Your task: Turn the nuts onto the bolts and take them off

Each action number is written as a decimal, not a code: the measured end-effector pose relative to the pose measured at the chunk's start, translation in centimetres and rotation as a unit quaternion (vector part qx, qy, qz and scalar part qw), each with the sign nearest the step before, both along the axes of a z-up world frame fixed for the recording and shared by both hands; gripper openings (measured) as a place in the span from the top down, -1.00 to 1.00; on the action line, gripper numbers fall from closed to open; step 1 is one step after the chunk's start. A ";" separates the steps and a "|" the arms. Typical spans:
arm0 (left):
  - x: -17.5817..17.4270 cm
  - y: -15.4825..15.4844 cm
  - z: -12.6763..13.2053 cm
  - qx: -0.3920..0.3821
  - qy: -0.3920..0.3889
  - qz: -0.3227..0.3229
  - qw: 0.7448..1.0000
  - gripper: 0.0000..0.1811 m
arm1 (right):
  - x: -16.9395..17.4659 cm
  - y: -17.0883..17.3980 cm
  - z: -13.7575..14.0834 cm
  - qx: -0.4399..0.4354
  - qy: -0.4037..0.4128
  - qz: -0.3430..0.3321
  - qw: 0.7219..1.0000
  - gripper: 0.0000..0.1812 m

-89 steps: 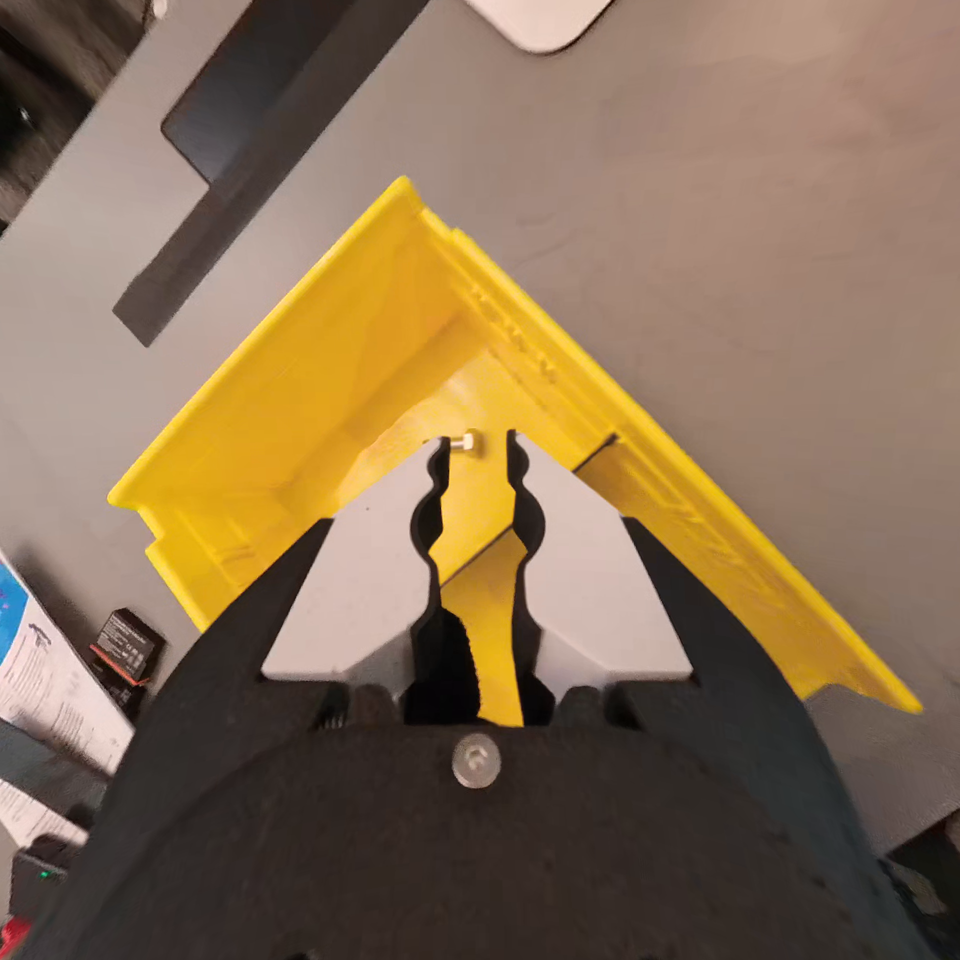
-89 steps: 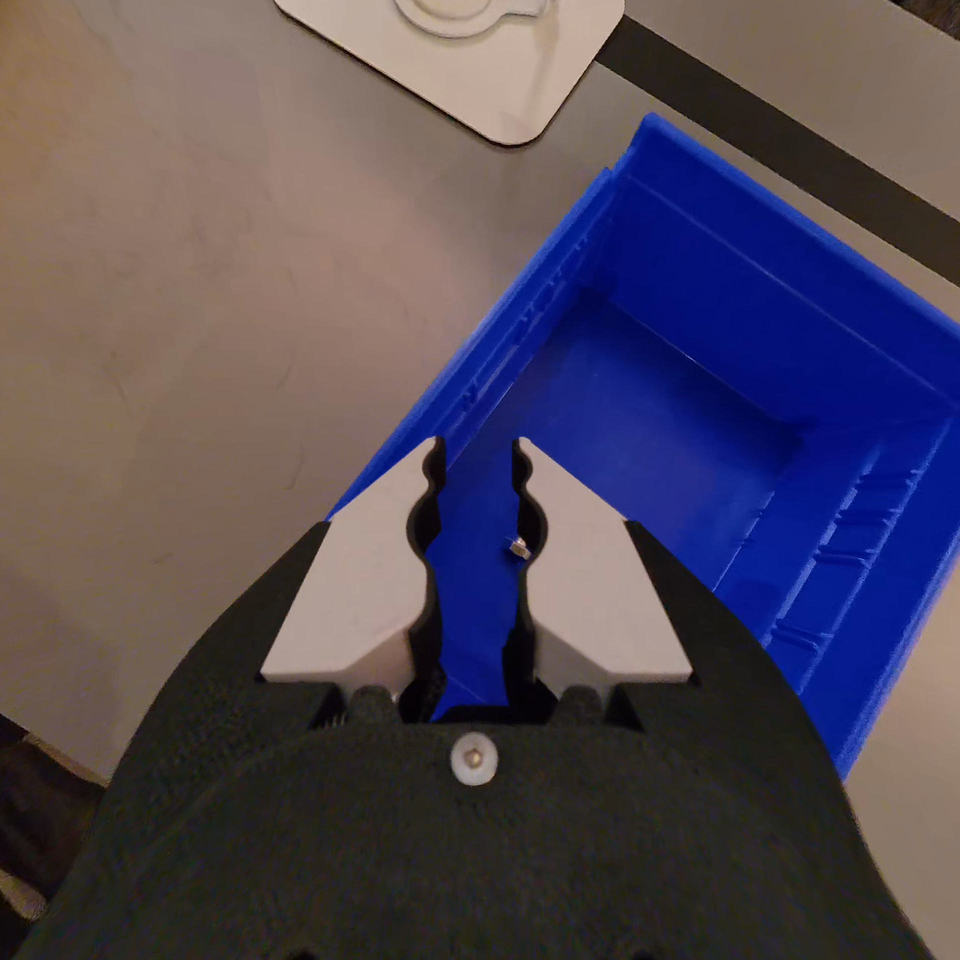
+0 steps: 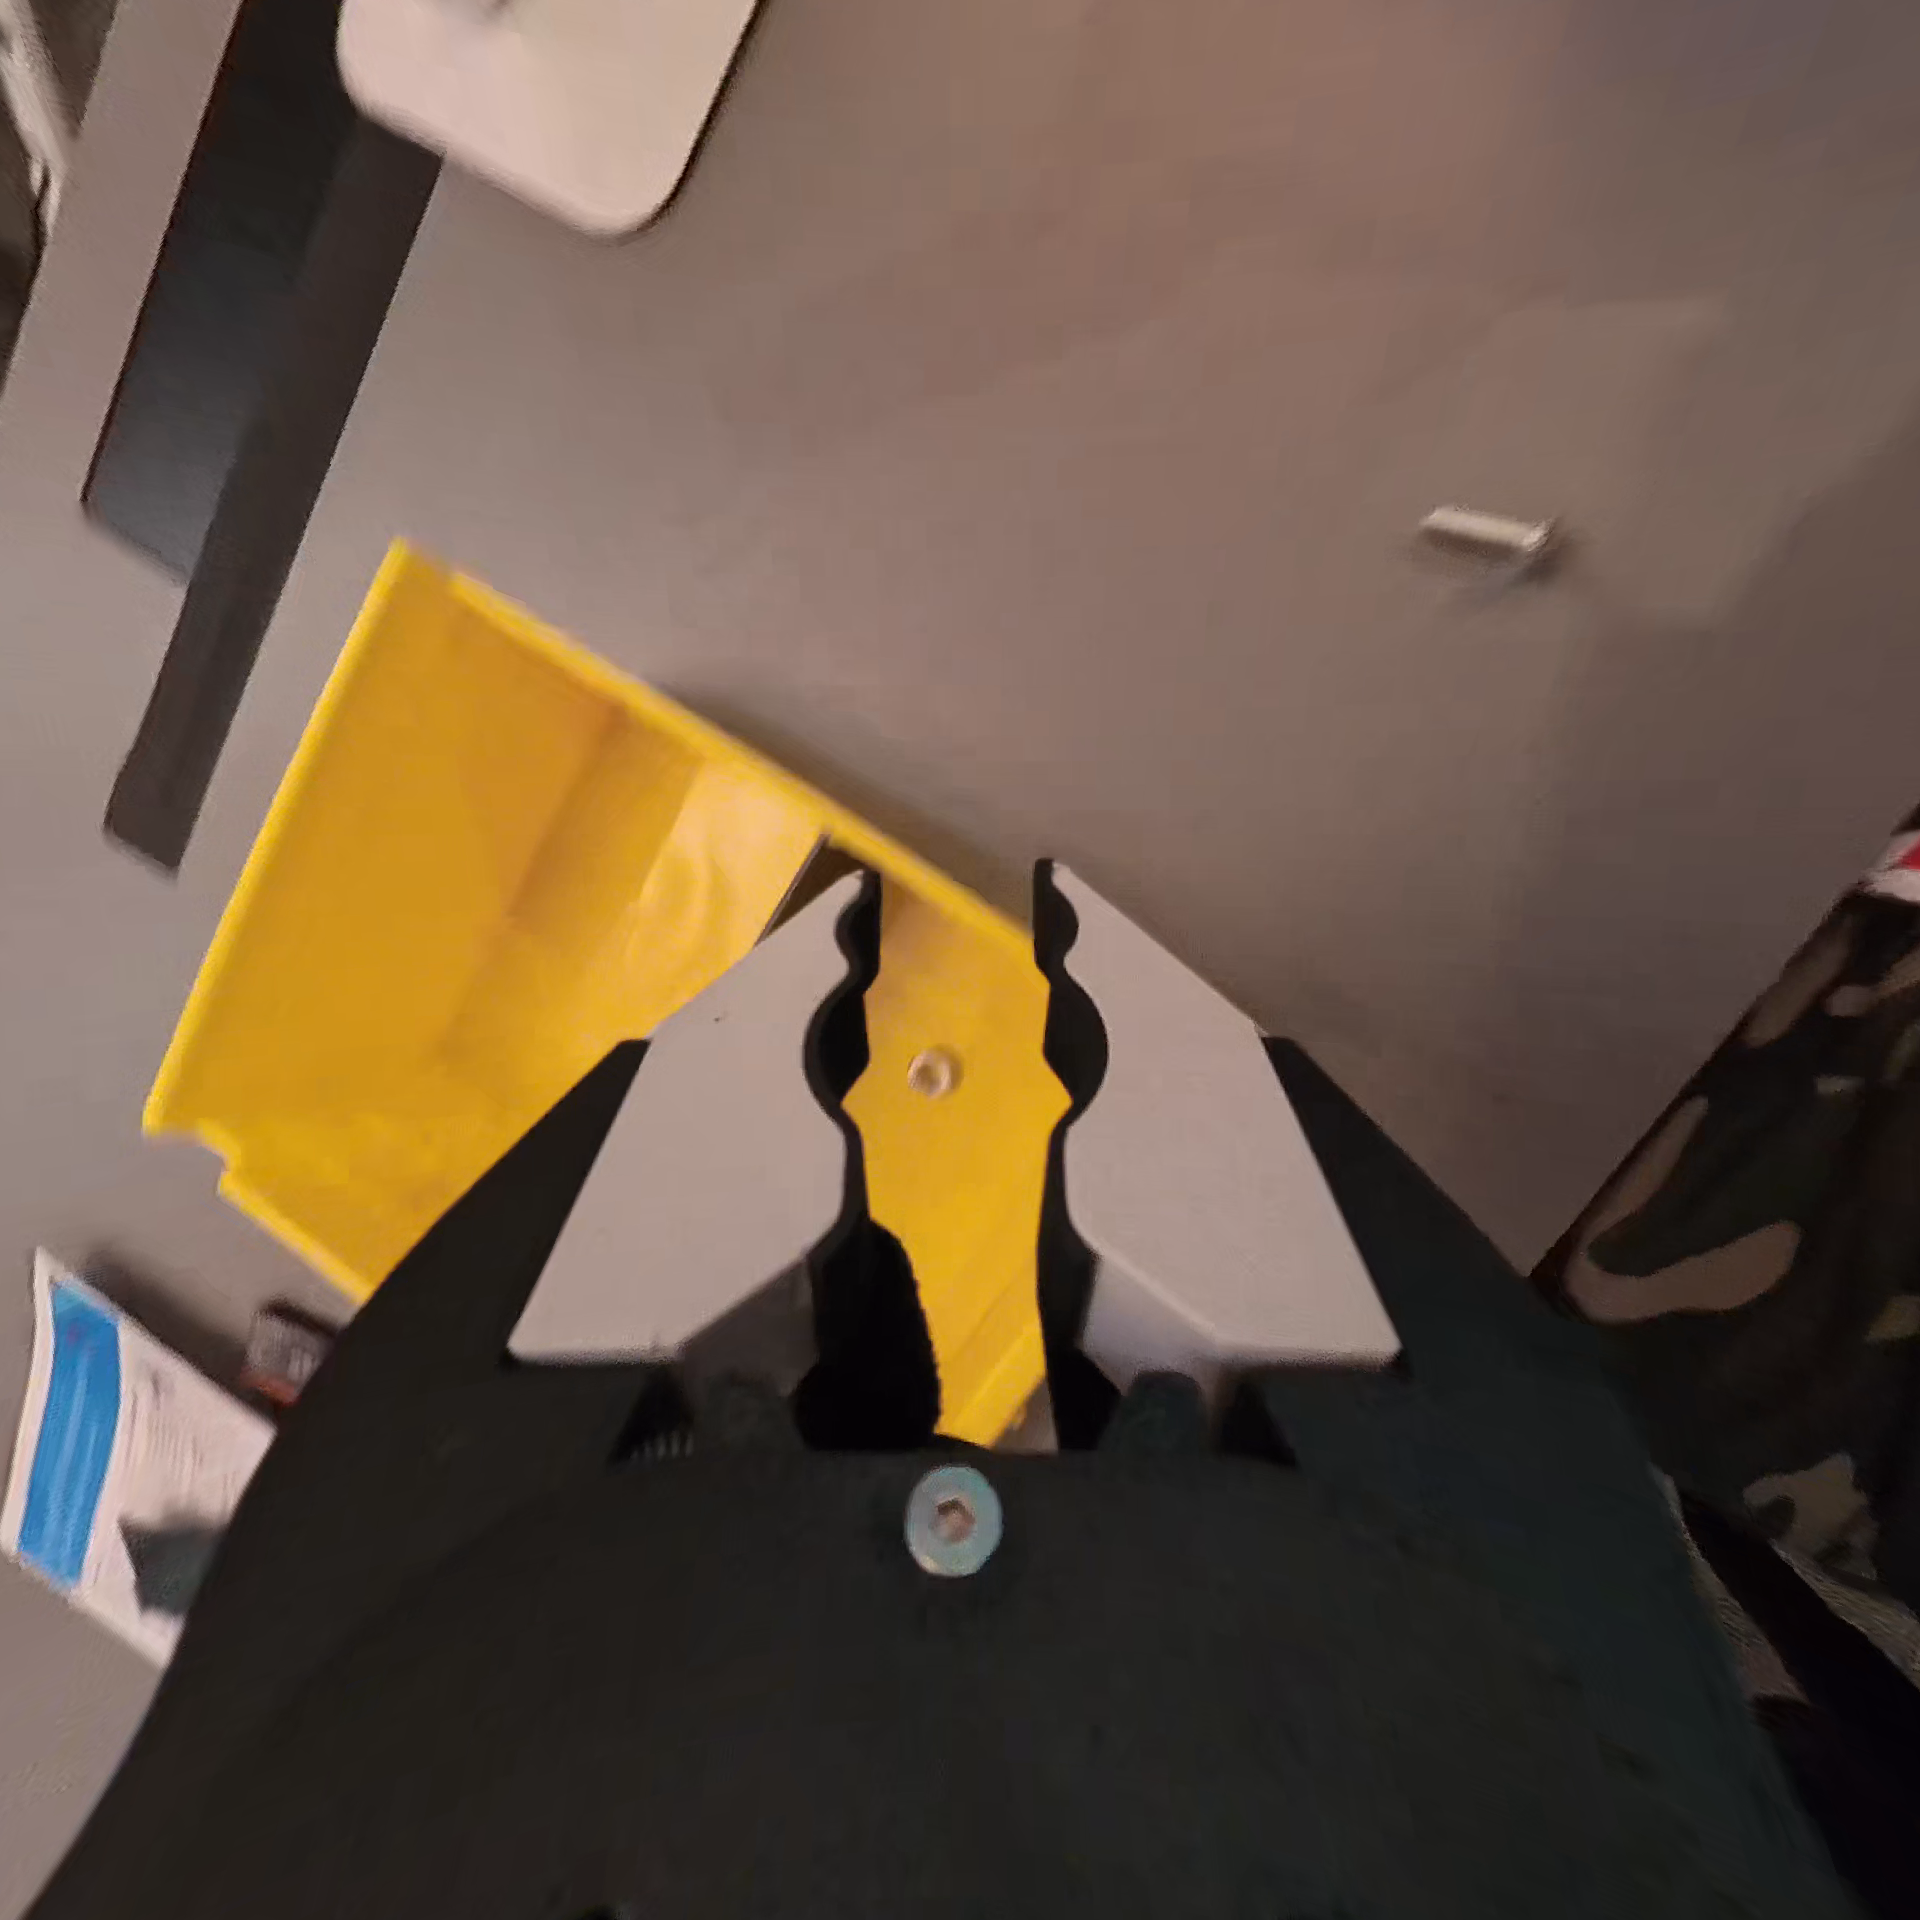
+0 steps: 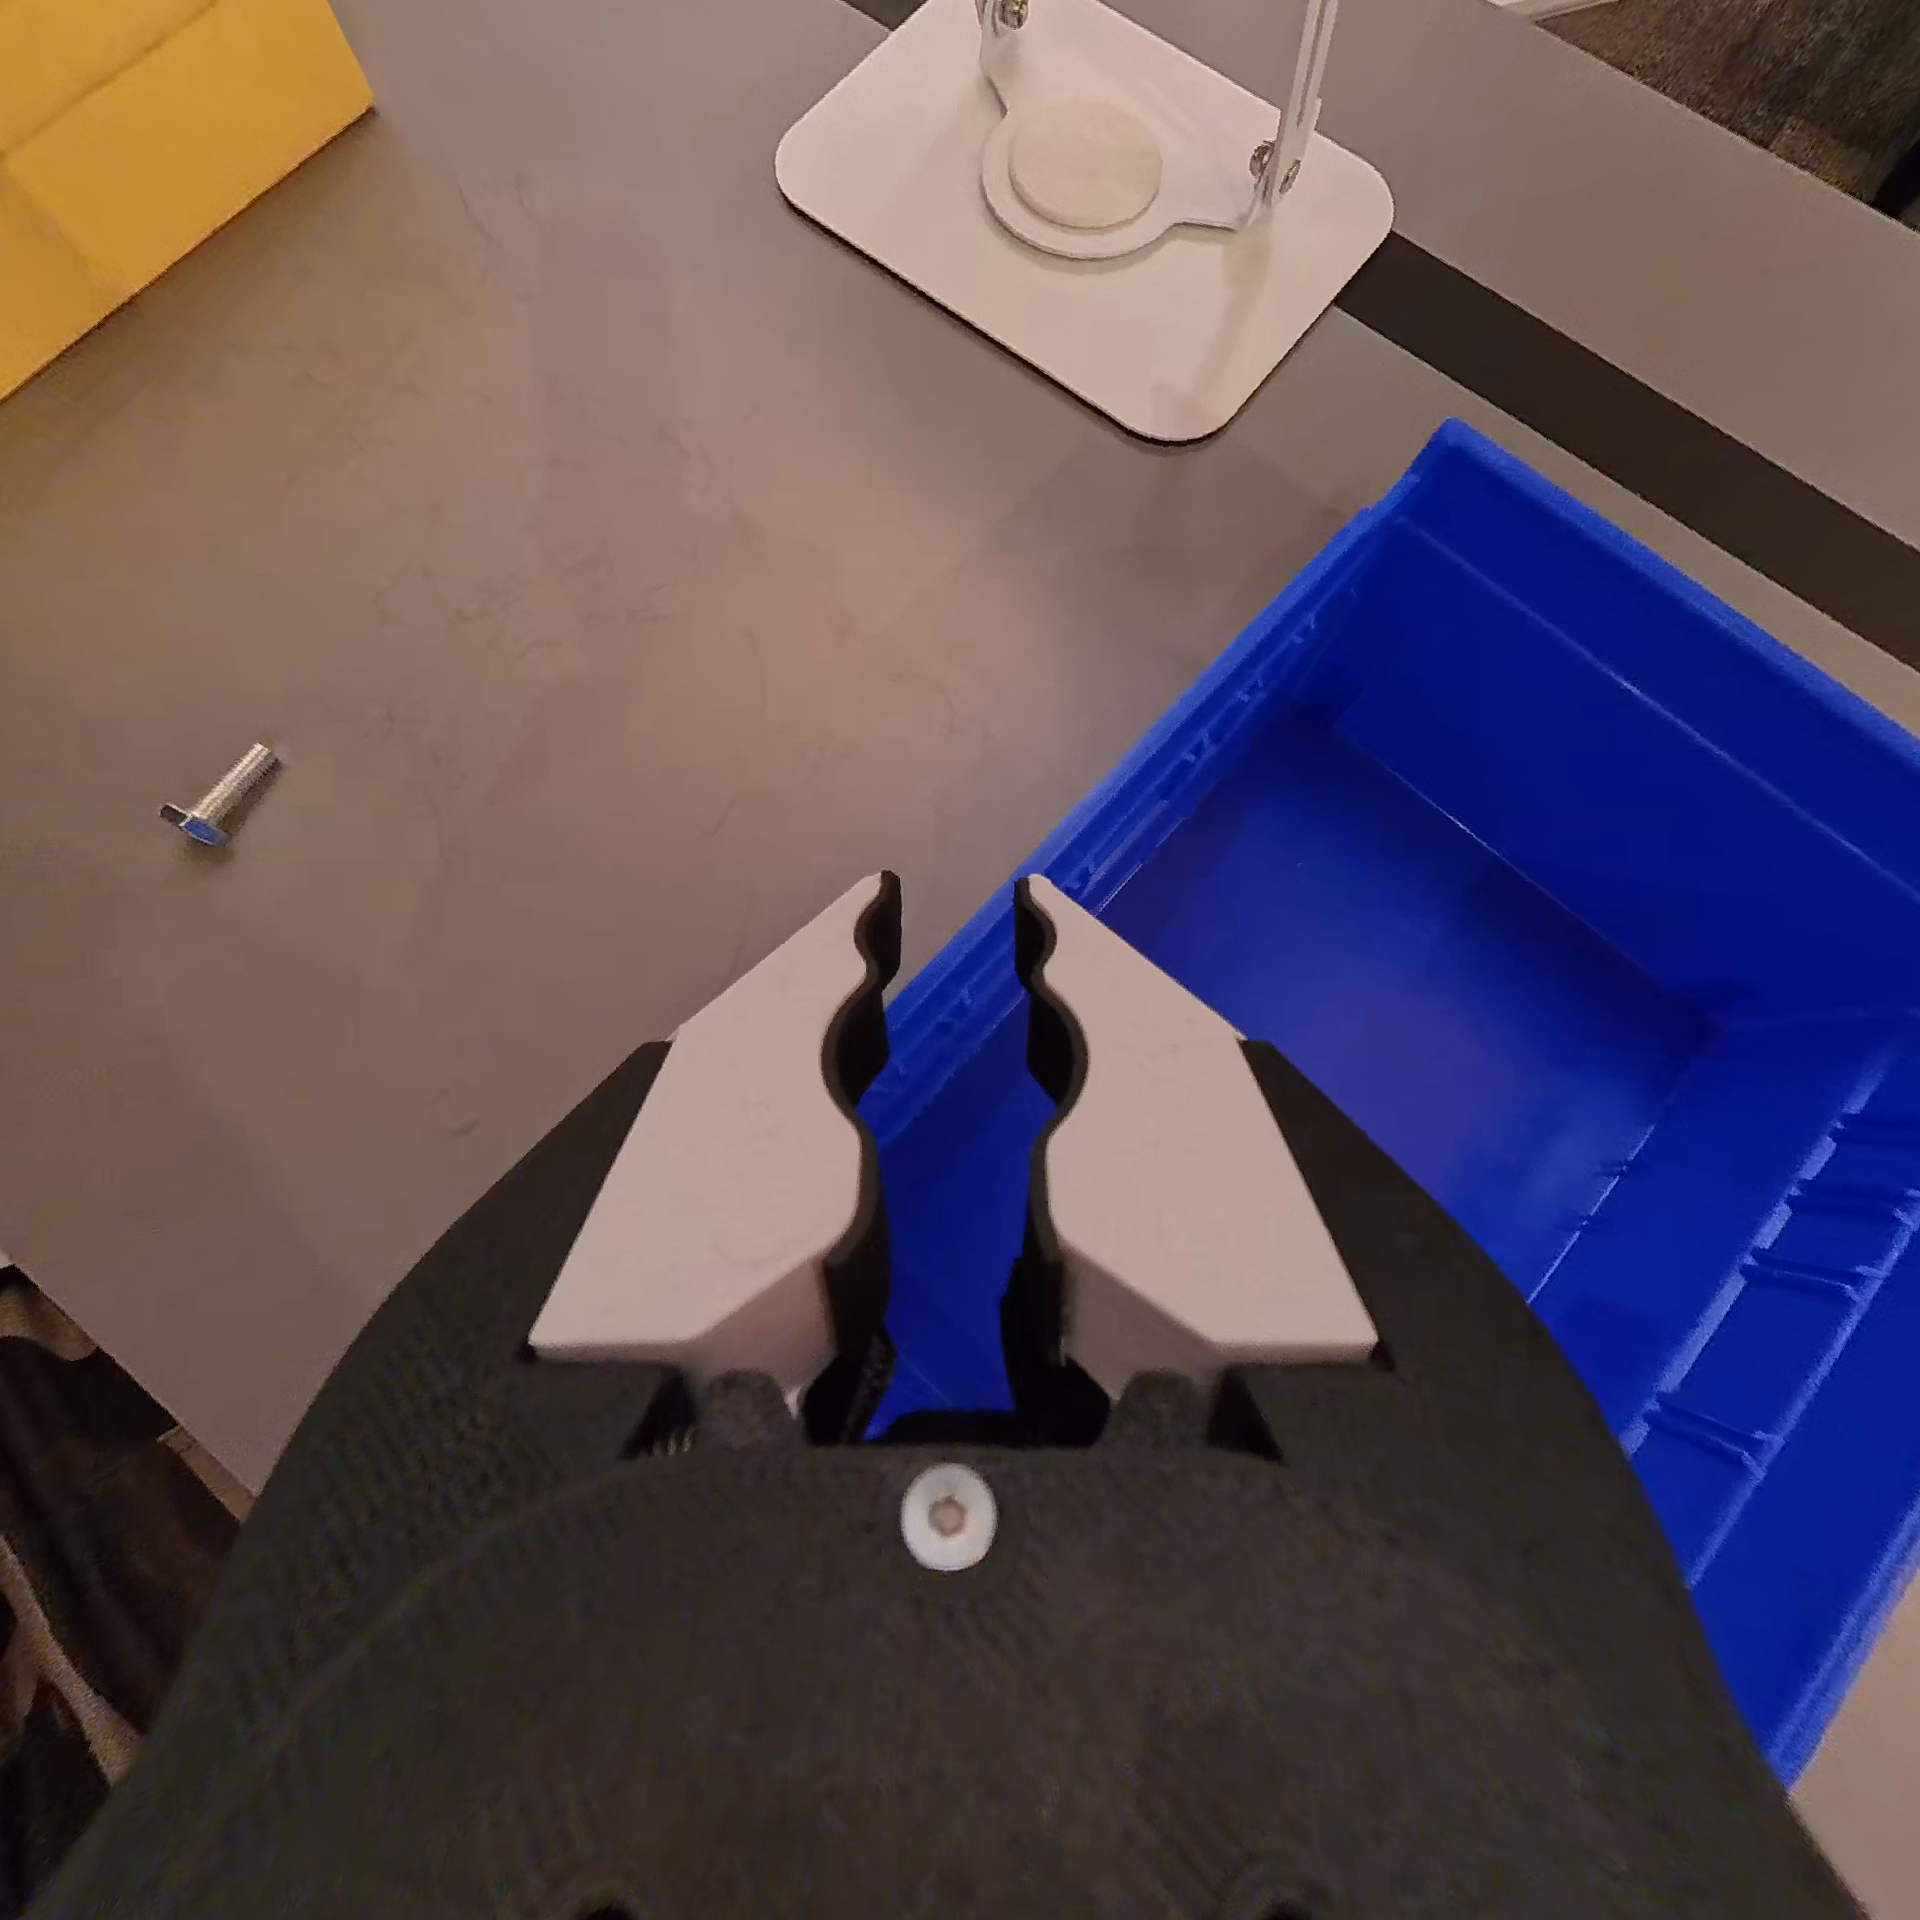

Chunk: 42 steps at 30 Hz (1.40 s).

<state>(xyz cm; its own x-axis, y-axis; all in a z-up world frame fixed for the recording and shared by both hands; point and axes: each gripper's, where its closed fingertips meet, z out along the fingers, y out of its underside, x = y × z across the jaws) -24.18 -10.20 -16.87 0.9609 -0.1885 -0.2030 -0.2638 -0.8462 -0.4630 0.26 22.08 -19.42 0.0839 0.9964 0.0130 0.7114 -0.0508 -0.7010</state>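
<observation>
Both my grippers, left (image 3: 951,883) and right (image 4: 954,894), gape empty; I lower left squarely over the nut (image 3: 932,1070) in the yellow bin (image 3: 416,935), bolt (image 4: 220,795) waiting.

Right gripper (image 4: 954,883) hangs over near rim of blue bin (image 4: 1455,935), jaws apart, nothing between. Bolt (image 4: 220,797) lies on grey table (image 4: 571,571) well left. Yellow bin (image 4: 125,156) far left; white stand base (image 4: 1091,208) beyond.
</observation>
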 end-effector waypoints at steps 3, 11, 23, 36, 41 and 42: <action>-2.8 -2.9 -2.2 -0.031 -0.008 0.044 0.999 0.70 | -0.1 -0.2 0.0 0.000 -0.002 0.001 1.000 0.78; -4.5 -5.7 -10.9 -0.134 -0.032 0.058 0.989 0.65 | -0.3 -0.6 0.0 0.001 -0.005 0.006 1.000 0.77; -5.1 -6.4 -14.9 -0.161 -0.071 0.080 0.981 0.79 | -0.3 -0.6 -0.4 -0.003 -0.006 0.009 1.000 0.77; -5.6 -3.8 -5.8 -0.025 0.000 0.077 0.997 0.83 | -0.7 -1.1 1.0 0.006 0.015 0.012 1.000 0.78; 3.8 1.9 1.8 0.077 -0.023 -0.058 0.995 0.83 | -1.9 -3.1 3.4 0.022 0.055 0.036 0.998 0.84; 6.2 3.1 1.8 0.076 -0.030 -0.090 0.993 0.83 | -2.2 -3.7 3.9 0.025 0.063 0.042 0.997 0.85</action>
